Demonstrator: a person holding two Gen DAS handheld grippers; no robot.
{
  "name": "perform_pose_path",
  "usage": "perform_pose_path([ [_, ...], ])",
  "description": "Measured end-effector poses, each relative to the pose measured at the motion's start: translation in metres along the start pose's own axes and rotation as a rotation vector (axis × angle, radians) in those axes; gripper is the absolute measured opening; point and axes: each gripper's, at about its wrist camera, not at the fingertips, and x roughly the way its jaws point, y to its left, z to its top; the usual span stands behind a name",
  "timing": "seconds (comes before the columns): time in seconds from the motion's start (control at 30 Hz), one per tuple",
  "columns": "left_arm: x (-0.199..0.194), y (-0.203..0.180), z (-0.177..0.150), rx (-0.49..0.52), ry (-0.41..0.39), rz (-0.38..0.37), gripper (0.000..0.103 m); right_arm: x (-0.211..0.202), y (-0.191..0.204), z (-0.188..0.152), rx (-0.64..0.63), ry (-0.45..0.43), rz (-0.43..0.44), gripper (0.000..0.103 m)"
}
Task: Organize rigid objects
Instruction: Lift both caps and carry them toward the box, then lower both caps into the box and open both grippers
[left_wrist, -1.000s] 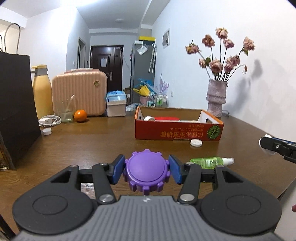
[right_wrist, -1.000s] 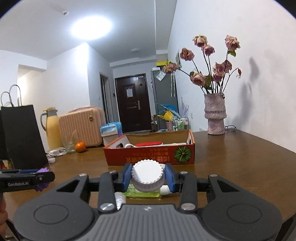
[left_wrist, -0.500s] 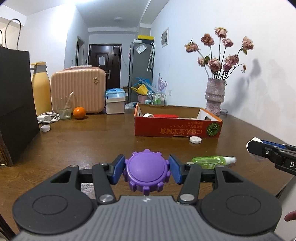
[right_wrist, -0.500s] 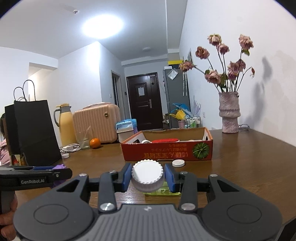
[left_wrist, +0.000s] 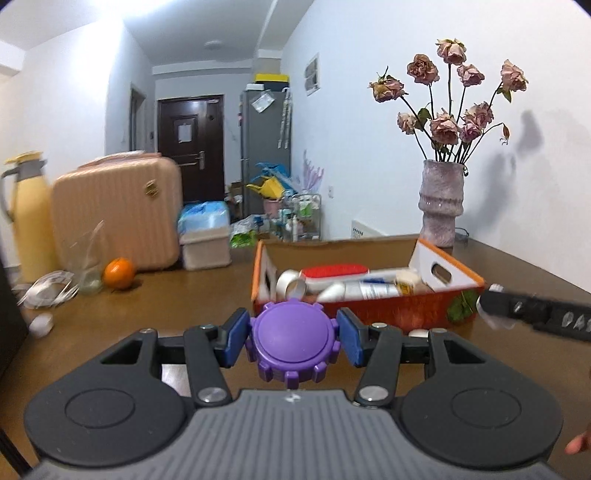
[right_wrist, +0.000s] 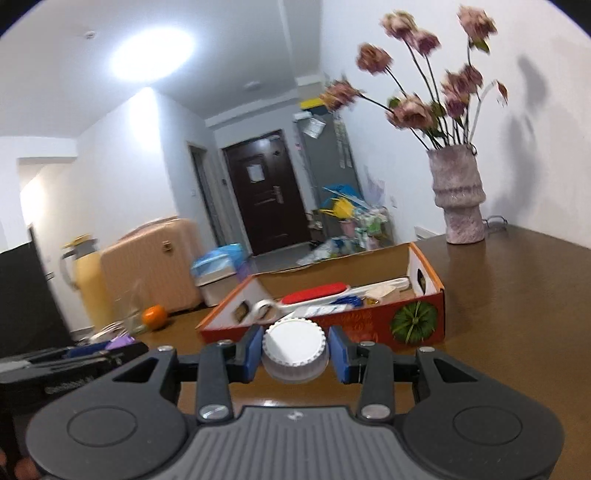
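Note:
My left gripper (left_wrist: 292, 336) is shut on a purple toothed cap (left_wrist: 291, 343), its blue pads against the cap's sides. My right gripper (right_wrist: 294, 350) is shut on a white ribbed cap (right_wrist: 295, 349). Both hang just short of the near wall of an orange cardboard box (left_wrist: 388, 312) (right_wrist: 332, 328) on the brown table. The box holds a tape roll (left_wrist: 290, 284), a red-backed brush (right_wrist: 317, 293) and white tubes. In the left wrist view the right gripper enters at the right edge, level with the box's near corner. A small white cap (left_wrist: 417, 333) lies on the table by the box.
A vase of dried roses (left_wrist: 441, 206) stands behind the box by the wall. At the far left sit a pink suitcase (left_wrist: 118, 214), a yellow flask (left_wrist: 27, 218), a glass, an orange (left_wrist: 118, 273), a cable bundle and a white lid (left_wrist: 41, 323). A black bag (right_wrist: 26, 291) stands left.
Both grippers have moved forward over the table toward the box, each keeping its cap. The box looms much larger and its contents show. The green bottle has dropped out of sight.

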Motion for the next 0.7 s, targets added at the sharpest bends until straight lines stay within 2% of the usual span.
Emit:
perform_pose_path([
  [0.13, 0.069, 0.001, 0.023, 0.042, 0.035, -0.037, 0.054, 0.061, -0.013, 0.005, 0.049, 0.031, -0.030, 0.038],
  [0.27, 0.131, 0.005, 0.037, 0.078, 0.101, -0.059, 0.054, 0.104, -0.027, 0.016, 0.038, 0.008, -0.112, 0.038],
  [0.37, 0.162, 0.005, 0.040, 0.102, 0.126, -0.070, 0.054, 0.131, -0.037, 0.029, -0.006, 0.000, -0.198, 0.040],
  [0.43, 0.179, 0.007, 0.041, 0.095, 0.135, -0.068, 0.062, 0.149, -0.046, 0.036, -0.005, 0.032, -0.232, 0.040],
  [0.47, 0.187, 0.008, 0.041, 0.074, 0.141, -0.067, 0.081, 0.158, -0.050, 0.039, -0.011, 0.040, -0.250, 0.040],
  [0.5, 0.193, 0.010, 0.041, 0.051, 0.148, -0.068, 0.087, 0.165, -0.054, 0.041, -0.016, 0.040, -0.268, 0.048],
  [0.53, 0.198, 0.012, 0.041, 0.032, 0.150, -0.076, 0.086, 0.172, -0.056, 0.043, -0.024, 0.041, -0.287, 0.061],
  [0.57, 0.203, 0.013, 0.040, 0.028, 0.159, -0.082, 0.086, 0.175, -0.057, 0.044, -0.028, 0.038, -0.296, 0.066],
  [0.6, 0.207, 0.012, 0.039, 0.044, 0.169, -0.087, 0.086, 0.177, -0.060, 0.044, -0.025, 0.030, -0.291, 0.069],
  [0.7, 0.210, 0.012, 0.035, 0.061, 0.165, -0.069, 0.088, 0.181, -0.066, 0.042, 0.004, 0.038, -0.263, 0.070],
])
